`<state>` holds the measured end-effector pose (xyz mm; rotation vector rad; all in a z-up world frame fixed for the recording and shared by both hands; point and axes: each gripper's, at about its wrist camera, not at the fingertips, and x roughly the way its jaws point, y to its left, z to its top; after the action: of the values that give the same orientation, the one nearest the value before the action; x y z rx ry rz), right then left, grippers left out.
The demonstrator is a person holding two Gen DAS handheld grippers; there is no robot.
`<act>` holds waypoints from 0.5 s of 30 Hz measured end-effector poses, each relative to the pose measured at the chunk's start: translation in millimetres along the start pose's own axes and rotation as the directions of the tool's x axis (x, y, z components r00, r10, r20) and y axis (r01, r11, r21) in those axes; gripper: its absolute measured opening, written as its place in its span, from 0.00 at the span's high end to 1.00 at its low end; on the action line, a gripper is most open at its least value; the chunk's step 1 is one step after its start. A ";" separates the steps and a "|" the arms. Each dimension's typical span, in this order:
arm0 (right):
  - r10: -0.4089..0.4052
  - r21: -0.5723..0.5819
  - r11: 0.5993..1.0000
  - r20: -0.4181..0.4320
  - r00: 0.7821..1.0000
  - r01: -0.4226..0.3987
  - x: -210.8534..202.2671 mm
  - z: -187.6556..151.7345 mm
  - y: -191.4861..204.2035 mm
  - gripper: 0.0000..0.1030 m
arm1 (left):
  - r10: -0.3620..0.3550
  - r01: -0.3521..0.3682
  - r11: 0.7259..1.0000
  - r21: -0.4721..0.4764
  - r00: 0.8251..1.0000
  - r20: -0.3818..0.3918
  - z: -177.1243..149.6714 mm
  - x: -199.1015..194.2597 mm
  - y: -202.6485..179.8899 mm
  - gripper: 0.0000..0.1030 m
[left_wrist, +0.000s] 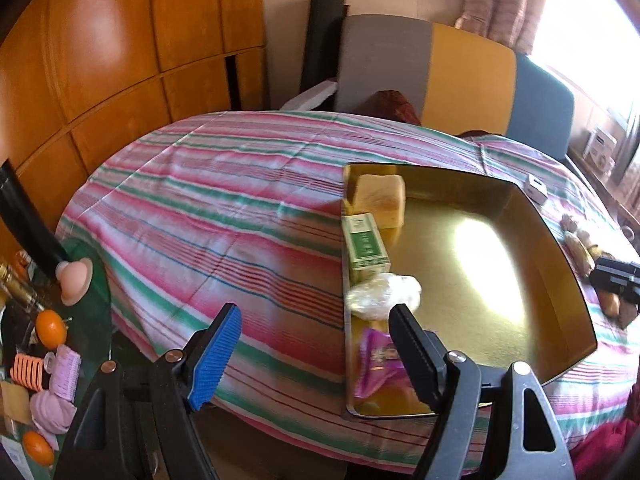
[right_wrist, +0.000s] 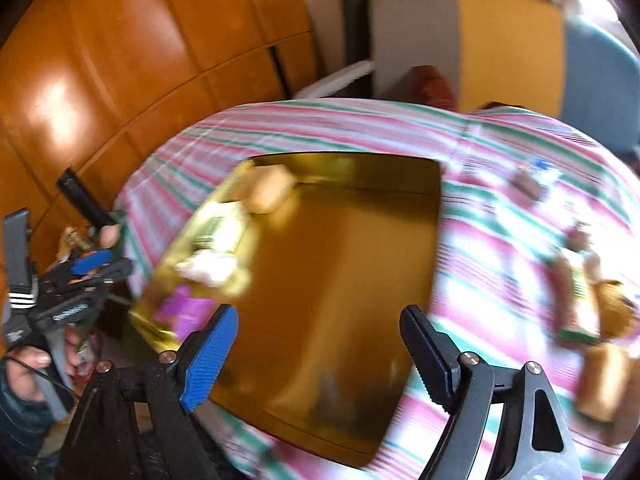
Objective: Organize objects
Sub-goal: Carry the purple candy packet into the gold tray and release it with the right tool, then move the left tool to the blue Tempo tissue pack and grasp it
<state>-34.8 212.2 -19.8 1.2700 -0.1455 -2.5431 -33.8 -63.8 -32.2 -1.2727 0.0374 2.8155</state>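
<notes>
— Your left gripper [left_wrist: 314, 326] is spread wide with nothing in it, hanging over the near edge of the gold tray [left_wrist: 560, 280]. And your right?

— Your right gripper [right_wrist: 318, 330] gapes empty too. Bread [left_wrist: 380, 200], green box [left_wrist: 366, 248] and purple packet [left_wrist: 376, 360] line the tray's left wall.

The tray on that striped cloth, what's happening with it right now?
A person holds a gripper in each hand over the gold tray. Four items line its left wall: a bread block, a green box, a clear bag and a purple packet. Both the left gripper and the right gripper are open and empty. More snacks wait on the cloth.
</notes>
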 end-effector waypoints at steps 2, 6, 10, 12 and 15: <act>-0.044 0.023 0.999 0.006 0.999 0.044 -9.5 -2.3 -22.9 0.19 | -0.011 0.011 1.000 0.020 1.000 -0.001 1.3 -0.6 -8.6 0.25; -0.139 0.081 0.987 0.013 0.990 0.138 -29.3 -7.9 -74.1 0.18 | -0.040 0.039 0.996 0.074 0.999 0.005 6.6 -3.1 -31.3 0.25; -0.231 0.128 0.965 0.014 0.973 0.228 -47.2 -14.7 -122.2 0.13 | -0.068 0.065 0.991 0.119 0.998 0.018 15.2 -7.5 -53.0 0.25; -0.274 0.149 0.952 0.016 0.962 0.269 -54.2 -18.9 -143.8 0.13 | -0.093 0.089 0.986 0.144 0.995 0.020 21.0 -8.7 -66.8 0.25; -0.312 0.193 0.934 0.024 0.950 0.302 -60.6 -26.7 -174.0 0.12 | -0.125 0.121 0.976 0.181 0.992 0.014 29.3 -9.1 -88.2 0.25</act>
<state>-16.7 397.3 -27.7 1.3871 -0.2170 -2.8912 -44.7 25.2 -6.0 -1.1576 0.1999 2.6541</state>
